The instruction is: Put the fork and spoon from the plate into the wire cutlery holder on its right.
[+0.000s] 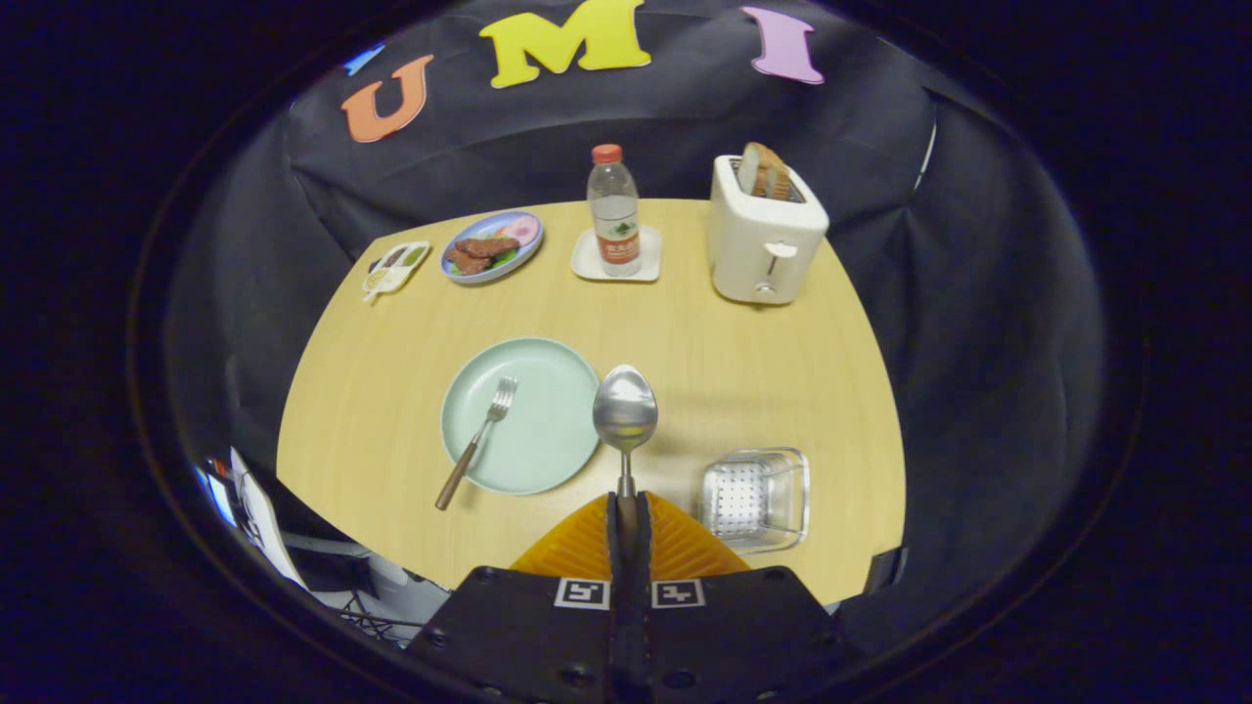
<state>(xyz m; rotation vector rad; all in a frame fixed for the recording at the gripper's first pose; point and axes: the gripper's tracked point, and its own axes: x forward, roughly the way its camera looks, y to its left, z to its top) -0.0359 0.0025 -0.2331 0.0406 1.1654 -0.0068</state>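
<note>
Gripper view has the hand-held gripper (626,508) clamped on the spoon (625,411) by its handle, bowl raised above the bench (372,391) beside the plate (548,440). Its fork (477,440) lies there untouched. Right of the fingers, the wire cutlery holder (755,494) looks empty. I judge neither piece delivered yet.

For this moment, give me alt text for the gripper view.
The gripper is shut on the spoon, lifted above the wooden table. The fork lies on the green plate; the wire cutlery holder sits right of it.
</note>
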